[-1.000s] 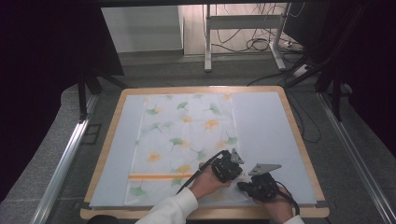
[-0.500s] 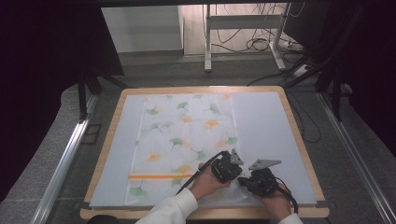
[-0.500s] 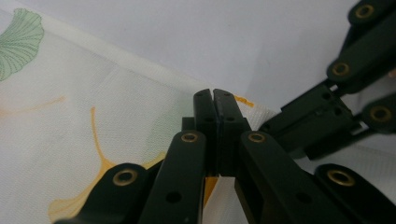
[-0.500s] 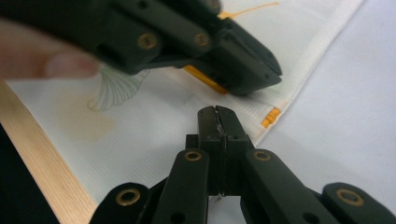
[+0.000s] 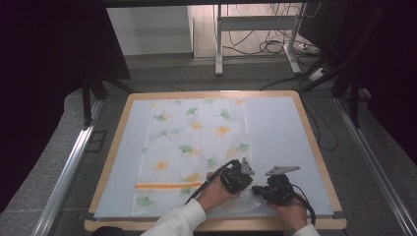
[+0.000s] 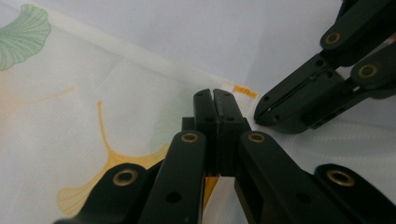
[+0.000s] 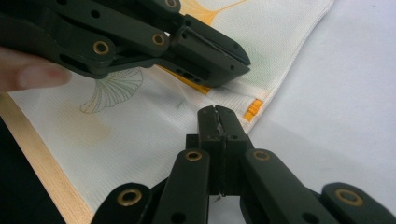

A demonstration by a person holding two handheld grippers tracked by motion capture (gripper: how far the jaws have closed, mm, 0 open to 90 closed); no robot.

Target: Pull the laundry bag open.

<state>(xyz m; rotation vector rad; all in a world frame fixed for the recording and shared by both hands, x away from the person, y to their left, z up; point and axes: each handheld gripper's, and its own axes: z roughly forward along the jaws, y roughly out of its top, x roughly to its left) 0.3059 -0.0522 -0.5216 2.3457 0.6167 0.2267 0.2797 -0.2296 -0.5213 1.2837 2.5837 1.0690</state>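
Observation:
A white cloth (image 5: 196, 137) printed with green and yellow ginkgo leaves lies flat on the table mat. Both grippers meet at its near right corner, where a small orange tag (image 7: 253, 108) marks the hem. My left gripper (image 5: 248, 186) is shut, its tips low over the cloth (image 6: 93, 93) just inside the edge. My right gripper (image 5: 257, 190) is shut too, its tips at the hem beside the tag (image 6: 244, 91). In the right gripper view the left gripper (image 7: 245, 63) crosses above my own jaws (image 7: 215, 112). Whether either pair pinches fabric I cannot tell.
A pale mat (image 5: 280, 128) covers the wooden-rimmed table (image 5: 314, 142), bare to the right of the cloth. An orange stripe (image 5: 167, 185) runs across the cloth's near end. Beyond the table stand a metal frame and floor cables (image 5: 275, 46). Dark curtains flank both sides.
The right gripper has edged a little away from the near table edge toward the cloth corner and the left gripper. The left gripper has stayed put.

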